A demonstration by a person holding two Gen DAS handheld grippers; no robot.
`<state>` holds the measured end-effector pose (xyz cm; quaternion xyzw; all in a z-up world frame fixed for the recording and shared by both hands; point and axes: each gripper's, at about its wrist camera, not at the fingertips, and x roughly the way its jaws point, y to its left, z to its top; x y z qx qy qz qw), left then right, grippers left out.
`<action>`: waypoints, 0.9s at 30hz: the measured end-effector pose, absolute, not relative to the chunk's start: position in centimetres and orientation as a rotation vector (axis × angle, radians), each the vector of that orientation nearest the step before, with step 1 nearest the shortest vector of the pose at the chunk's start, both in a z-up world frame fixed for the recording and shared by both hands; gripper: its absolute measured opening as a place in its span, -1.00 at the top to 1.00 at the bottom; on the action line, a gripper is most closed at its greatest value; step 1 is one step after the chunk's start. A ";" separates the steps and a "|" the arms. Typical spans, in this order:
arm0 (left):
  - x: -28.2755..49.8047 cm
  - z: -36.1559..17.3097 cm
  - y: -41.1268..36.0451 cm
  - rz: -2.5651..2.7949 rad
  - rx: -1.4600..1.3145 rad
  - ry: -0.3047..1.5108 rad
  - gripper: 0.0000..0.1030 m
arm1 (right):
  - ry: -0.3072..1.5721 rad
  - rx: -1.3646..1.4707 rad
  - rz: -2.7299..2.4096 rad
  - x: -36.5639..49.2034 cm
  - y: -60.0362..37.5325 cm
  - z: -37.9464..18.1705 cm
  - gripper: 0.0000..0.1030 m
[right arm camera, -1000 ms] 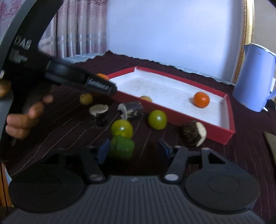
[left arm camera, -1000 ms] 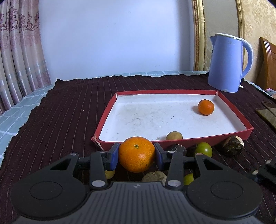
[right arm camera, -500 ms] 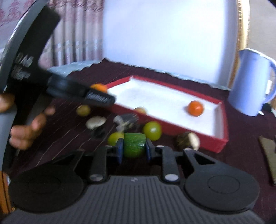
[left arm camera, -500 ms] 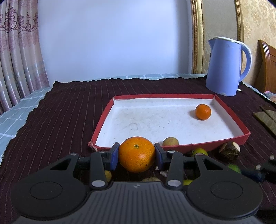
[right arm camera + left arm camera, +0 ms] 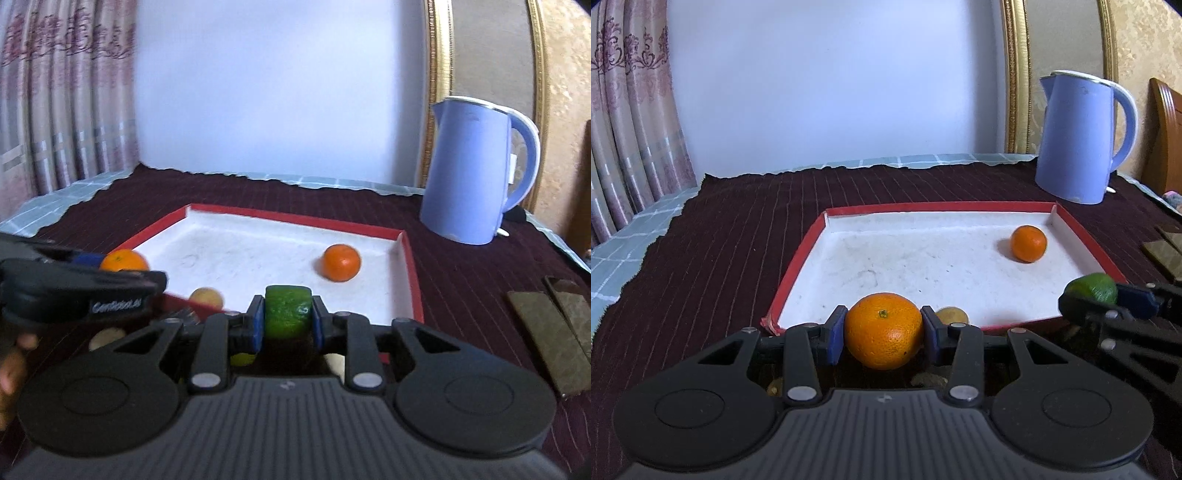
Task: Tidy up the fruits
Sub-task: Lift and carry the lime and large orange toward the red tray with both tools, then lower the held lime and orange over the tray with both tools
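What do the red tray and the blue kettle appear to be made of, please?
The red tray looks like cardboard: thin folded walls, matte scuffed white lining. The blue kettle looks like smooth plastic with a soft sheen and a moulded handle, though coated metal is possible.

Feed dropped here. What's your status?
Left claw shut on large orange. Right claw shut on green fruit. Red tray ahead, unobstructed.

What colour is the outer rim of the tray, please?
Red, around a white inside; the tray shows best in the left wrist view.
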<state>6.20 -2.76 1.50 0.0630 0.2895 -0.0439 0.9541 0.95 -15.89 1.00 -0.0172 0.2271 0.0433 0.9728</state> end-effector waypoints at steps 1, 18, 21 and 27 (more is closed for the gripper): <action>6.3 1.6 -2.8 -0.085 0.128 0.587 0.20 | 0.457 -0.028 0.082 1.3 -16.0 1.0 0.53; 8.2 1.9 -2.9 -0.063 0.143 0.593 0.20 | 0.453 -0.006 0.067 3.7 -16.3 2.0 0.53; 8.6 1.9 -3.0 -0.057 0.148 0.593 0.20 | 0.457 -0.002 0.069 4.1 -16.4 2.1 0.53; 9.1 2.0 -3.2 -0.053 0.156 0.590 0.20 | 0.459 -0.007 0.066 4.6 -16.4 2.2 0.53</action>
